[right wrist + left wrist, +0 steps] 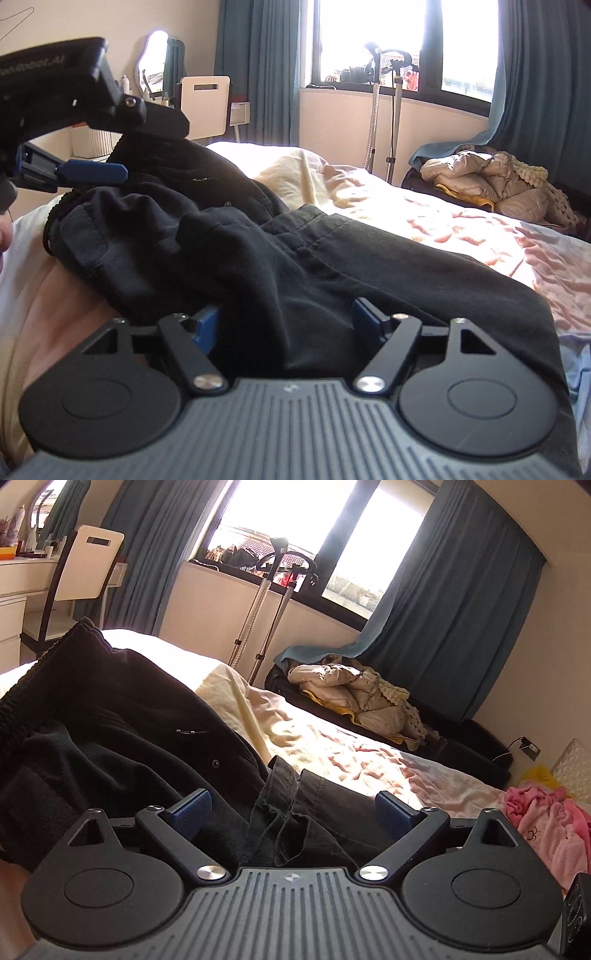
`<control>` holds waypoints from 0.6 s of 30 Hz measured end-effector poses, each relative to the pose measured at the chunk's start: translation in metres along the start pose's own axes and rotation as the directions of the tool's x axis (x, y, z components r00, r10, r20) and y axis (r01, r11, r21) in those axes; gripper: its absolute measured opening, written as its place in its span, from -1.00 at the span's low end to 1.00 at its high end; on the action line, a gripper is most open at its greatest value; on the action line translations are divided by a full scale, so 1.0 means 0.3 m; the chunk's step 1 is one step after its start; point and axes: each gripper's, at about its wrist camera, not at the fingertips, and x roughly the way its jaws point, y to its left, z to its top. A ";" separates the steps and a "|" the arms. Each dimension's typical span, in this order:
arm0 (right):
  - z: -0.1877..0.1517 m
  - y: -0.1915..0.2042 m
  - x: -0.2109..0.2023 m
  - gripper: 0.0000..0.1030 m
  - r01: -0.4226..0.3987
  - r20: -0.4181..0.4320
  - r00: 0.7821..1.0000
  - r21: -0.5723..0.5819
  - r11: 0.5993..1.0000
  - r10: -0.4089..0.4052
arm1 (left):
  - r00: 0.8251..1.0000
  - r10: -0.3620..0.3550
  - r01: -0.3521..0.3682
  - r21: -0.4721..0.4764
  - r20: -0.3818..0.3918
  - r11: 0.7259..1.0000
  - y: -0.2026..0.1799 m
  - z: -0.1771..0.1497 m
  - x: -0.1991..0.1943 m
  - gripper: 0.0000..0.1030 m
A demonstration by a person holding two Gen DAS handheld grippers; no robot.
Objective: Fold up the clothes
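Black trousers (122, 716) lie crumpled across the bed, ribbed waistband at the far left and a leg hem (284, 775) near my left gripper (291, 808). That gripper is open wide, and rumpled black cloth lies between its blue pads without being clamped. In the right wrist view the same trousers (332, 258) spread out in front. My right gripper (288, 325) is open too, with a raised fold of the black cloth between its pads. The left gripper's blue fingertip (92, 171) hovers over the waistband end at the upper left.
The bed sheet (351, 753) is cream and pink, lit by the sun. A pink garment (546, 823) lies at the right. A beige puffy jacket (480, 177) rests on a dark case beside the bed. A white chair (88, 565) and a metal stand (266, 602) are by the window.
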 end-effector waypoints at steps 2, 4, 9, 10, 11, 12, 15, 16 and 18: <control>-0.021 -0.057 -0.090 0.68 0.047 0.020 0.999 0.039 0.998 -0.048 | 1.000 -0.007 0.006 0.030 0.008 1.000 -0.014 -0.015 -0.001 0.86; -0.043 -0.107 -0.161 0.70 0.112 0.055 0.992 0.070 0.991 -0.116 | 1.000 0.007 -0.008 0.059 0.015 0.998 -0.034 -0.028 0.003 0.86; -0.115 -0.245 -0.183 0.77 0.242 0.035 0.966 0.228 0.943 -0.257 | 0.998 0.057 -0.053 0.114 -0.028 0.992 -0.079 -0.069 0.068 0.81; -0.130 -0.273 -0.187 0.77 0.267 0.028 0.958 0.259 0.928 -0.284 | 0.997 0.063 -0.058 0.120 -0.042 0.991 -0.084 -0.080 0.086 0.79; -0.144 -0.300 -0.191 0.77 0.292 0.021 0.950 0.289 0.912 -0.311 | 0.996 0.069 -0.062 0.123 -0.051 0.990 -0.089 -0.091 0.105 0.77; -0.159 -0.328 -0.195 0.77 0.316 0.012 0.942 0.318 0.894 -0.337 | 0.995 0.074 -0.066 0.125 -0.060 0.990 -0.093 -0.101 0.124 0.67; -0.186 -0.423 -0.162 0.77 0.322 -0.006 0.937 0.408 0.855 -0.350 | 0.992 0.083 -0.067 0.174 -0.090 0.983 -0.118 -0.139 0.173 0.33; -0.193 -0.449 -0.146 0.77 0.321 -0.014 0.938 0.417 0.850 -0.347 | 0.991 0.090 -0.069 0.199 -0.097 0.978 -0.126 -0.149 0.183 0.32; -0.206 -0.477 -0.122 0.77 0.323 -0.026 0.939 0.417 0.849 -0.344 | 0.989 0.102 -0.072 0.246 -0.108 0.967 -0.140 -0.169 0.200 0.30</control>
